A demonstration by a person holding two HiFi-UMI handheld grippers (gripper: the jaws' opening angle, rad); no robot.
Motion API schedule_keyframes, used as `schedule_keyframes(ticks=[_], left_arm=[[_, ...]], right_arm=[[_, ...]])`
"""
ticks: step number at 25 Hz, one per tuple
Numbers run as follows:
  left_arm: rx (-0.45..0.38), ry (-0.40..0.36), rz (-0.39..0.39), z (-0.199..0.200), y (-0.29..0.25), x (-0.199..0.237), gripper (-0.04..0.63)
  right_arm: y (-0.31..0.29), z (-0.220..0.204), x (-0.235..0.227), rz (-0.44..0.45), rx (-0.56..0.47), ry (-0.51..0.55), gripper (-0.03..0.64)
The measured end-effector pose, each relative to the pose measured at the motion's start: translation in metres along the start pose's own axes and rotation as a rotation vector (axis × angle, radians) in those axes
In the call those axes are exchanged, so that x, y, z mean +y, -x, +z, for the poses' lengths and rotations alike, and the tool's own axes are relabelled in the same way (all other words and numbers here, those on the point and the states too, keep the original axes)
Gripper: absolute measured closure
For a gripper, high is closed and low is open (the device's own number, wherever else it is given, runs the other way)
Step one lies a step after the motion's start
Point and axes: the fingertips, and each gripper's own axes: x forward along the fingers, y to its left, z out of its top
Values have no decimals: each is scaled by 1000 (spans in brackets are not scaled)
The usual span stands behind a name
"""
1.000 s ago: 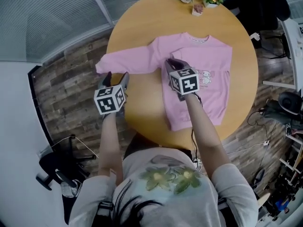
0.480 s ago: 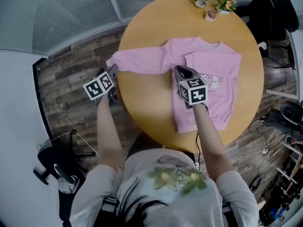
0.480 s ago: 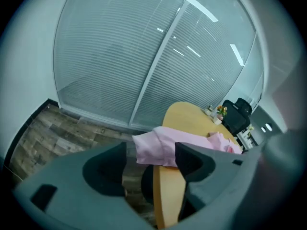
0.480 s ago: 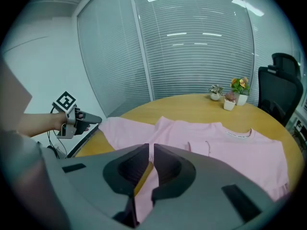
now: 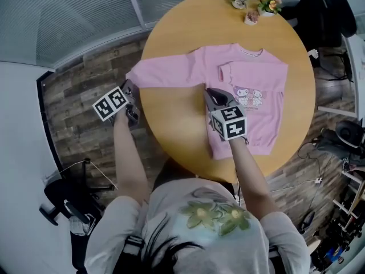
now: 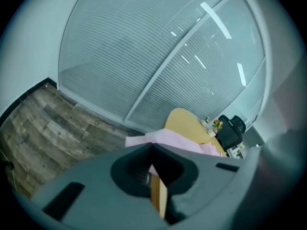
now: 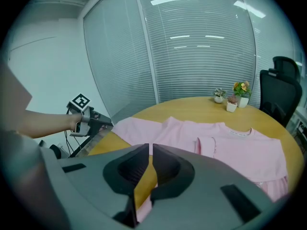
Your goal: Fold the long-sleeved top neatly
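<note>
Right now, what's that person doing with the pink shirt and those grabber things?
A person is folding a pink long-sleeved top on a wooden table, a gripper in each hand. The left gripper has just been closing its jaws on the end of the outstretched sleeve at the table's edge. The right gripper, jaws nearly together, sits at the top's side; whether it pinches fabric is unclear. The other sleeve lies folded across the chest.
</note>
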Motion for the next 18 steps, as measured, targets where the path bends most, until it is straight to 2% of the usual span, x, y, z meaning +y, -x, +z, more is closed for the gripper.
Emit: schedule_keyframes(ticks=[4,6,9,12,15,18], left_arm=[[-27,-75,3,7,11,-11,592],[-12,-58,17,3,9,-6,592],[44,42,27,-14,-5,12,578],[88,158,12,-31,-19,27,500],[111,293,-53,-41,-30,34,422],[96,428,-144,-43,-40,39,389]], right_arm=[[11,1,1,-3,-18,-4,583],[17,1,1,-6,-23,-4,583],[26,-1,0,-11,-29,-7,583],[29,-7,-1,-15,-19,-2,583],[28,-14,3,-13,-3,-1,583],[23,-20,10,-6,10,0,583]])
